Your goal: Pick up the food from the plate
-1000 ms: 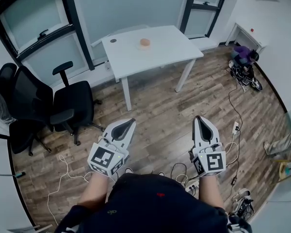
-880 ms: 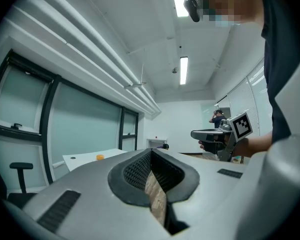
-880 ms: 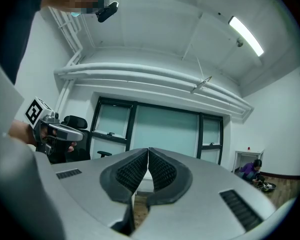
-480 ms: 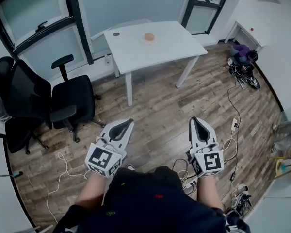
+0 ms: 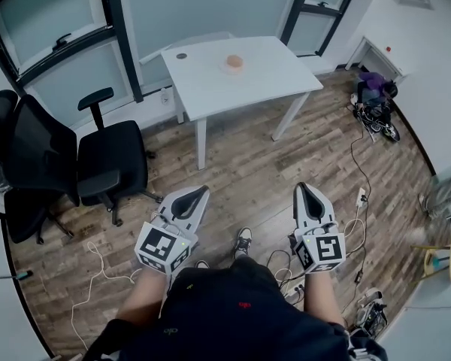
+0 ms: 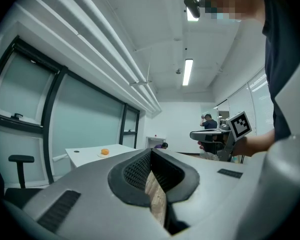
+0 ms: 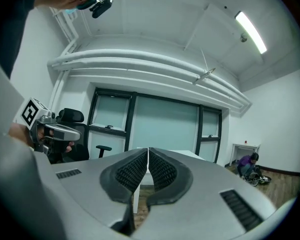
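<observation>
The left gripper [image 5: 201, 190] and right gripper [image 5: 307, 187] are held side by side, nearest the viewer, each with its jaws pressed together on nothing. A shoe [image 5: 243, 240] and loose cables [image 5: 98, 265] lie on the wooden floor [image 5: 248, 164] beneath them. Two black office chairs [image 5: 109, 160] stand off to the left. Well ahead is a white table [image 5: 270, 81]. Near its middle a plate [image 5: 225, 68] holds the orange food [image 5: 234, 62], and a small dark disc [image 5: 182, 55] lies to its left. A person [image 5: 374, 89] crouches in the far right corner.
</observation>
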`<action>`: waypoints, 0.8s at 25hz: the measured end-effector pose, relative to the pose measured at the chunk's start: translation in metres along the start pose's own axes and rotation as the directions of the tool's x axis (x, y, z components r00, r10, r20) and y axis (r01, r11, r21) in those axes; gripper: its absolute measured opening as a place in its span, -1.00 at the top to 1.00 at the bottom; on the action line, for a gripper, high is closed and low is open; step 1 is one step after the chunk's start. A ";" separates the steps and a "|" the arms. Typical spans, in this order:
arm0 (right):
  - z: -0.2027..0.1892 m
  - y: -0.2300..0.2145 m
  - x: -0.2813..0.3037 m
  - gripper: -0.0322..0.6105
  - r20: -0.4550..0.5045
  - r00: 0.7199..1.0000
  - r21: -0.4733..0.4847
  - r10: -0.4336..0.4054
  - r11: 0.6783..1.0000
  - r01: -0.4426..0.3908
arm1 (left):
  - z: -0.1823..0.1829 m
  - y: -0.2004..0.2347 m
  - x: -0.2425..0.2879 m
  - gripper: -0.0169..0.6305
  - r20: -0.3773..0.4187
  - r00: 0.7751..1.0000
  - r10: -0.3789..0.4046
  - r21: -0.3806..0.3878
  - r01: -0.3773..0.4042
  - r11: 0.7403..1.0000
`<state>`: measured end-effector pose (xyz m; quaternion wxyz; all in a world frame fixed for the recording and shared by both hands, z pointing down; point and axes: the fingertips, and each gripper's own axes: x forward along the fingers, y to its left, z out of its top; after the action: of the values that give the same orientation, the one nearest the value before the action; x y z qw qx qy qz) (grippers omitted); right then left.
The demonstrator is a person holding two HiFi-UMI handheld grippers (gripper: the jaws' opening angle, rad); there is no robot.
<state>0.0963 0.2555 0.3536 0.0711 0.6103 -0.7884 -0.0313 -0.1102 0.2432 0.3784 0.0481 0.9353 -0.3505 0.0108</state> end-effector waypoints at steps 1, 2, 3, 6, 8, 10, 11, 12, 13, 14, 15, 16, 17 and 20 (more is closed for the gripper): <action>-0.001 -0.007 0.005 0.82 -0.007 1.000 0.015 -0.006 1.000 0.006 | 0.000 0.000 0.005 0.89 -0.005 1.000 -0.002 0.006 0.002 1.000; -0.003 -0.012 0.011 0.82 -0.009 1.000 0.027 -0.008 1.000 0.008 | 0.000 0.000 0.010 0.89 -0.008 1.000 -0.005 0.012 0.005 1.000; -0.004 -0.016 0.019 0.82 -0.009 1.000 0.036 -0.005 0.999 0.005 | 0.000 0.001 0.016 0.89 -0.010 1.000 -0.008 0.017 0.009 1.000; -0.012 -0.027 0.049 0.82 -0.020 1.000 0.047 0.007 0.999 -0.007 | -0.003 0.014 0.039 0.89 -0.008 1.000 -0.012 0.014 0.012 1.000; -0.016 -0.038 0.070 0.82 -0.032 0.999 0.057 0.014 0.998 -0.012 | -0.003 0.022 0.058 0.89 -0.010 1.000 -0.006 0.012 0.007 1.000; -0.015 -0.056 0.089 0.82 -0.026 0.999 0.068 0.021 0.998 -0.020 | 0.000 0.029 0.081 0.89 -0.014 1.000 -0.002 0.017 0.003 1.000; -0.013 -0.066 0.098 0.82 -0.021 0.999 0.071 0.026 0.997 -0.024 | 0.003 0.033 0.093 0.89 -0.017 1.000 0.000 0.019 0.000 1.000; -0.012 -0.076 0.107 0.82 -0.018 0.999 0.074 0.032 0.997 -0.031 | 0.005 0.036 0.106 0.89 -0.019 1.000 0.003 0.019 -0.002 1.000; -0.011 -0.085 0.114 0.82 -0.017 0.999 0.077 0.040 0.996 -0.039 | 0.007 0.038 0.118 0.89 -0.021 1.000 0.004 0.019 -0.004 1.000; -0.011 -0.096 0.121 0.82 -0.019 0.999 0.079 0.049 0.996 -0.047 | 0.010 0.039 0.131 0.89 -0.023 1.000 0.005 0.022 -0.005 1.000; -0.012 -0.107 0.126 0.82 -0.025 0.998 0.082 0.057 0.995 -0.055 | 0.013 0.040 0.145 0.89 -0.024 1.000 0.007 0.027 -0.007 1.000; -0.014 -0.119 0.131 0.82 -0.035 0.997 0.085 0.065 0.994 -0.062 | 0.017 0.039 0.160 0.89 -0.023 1.000 0.011 0.030 -0.010 0.999; -0.016 -0.132 0.136 0.82 -0.044 0.996 0.090 0.075 0.993 -0.071 | 0.020 0.039 0.175 0.89 -0.019 1.000 0.015 0.029 -0.014 0.999; -0.025 -0.171 0.149 0.82 -0.059 0.993 0.098 0.104 0.990 -0.098 | 0.029 0.035 0.218 0.89 -0.011 0.999 0.031 0.007 -0.031 1.000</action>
<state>0.2276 0.0693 0.3665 0.0689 0.5730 -0.8161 0.0295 0.0307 0.0714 0.3646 0.0468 0.9299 -0.3645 0.0181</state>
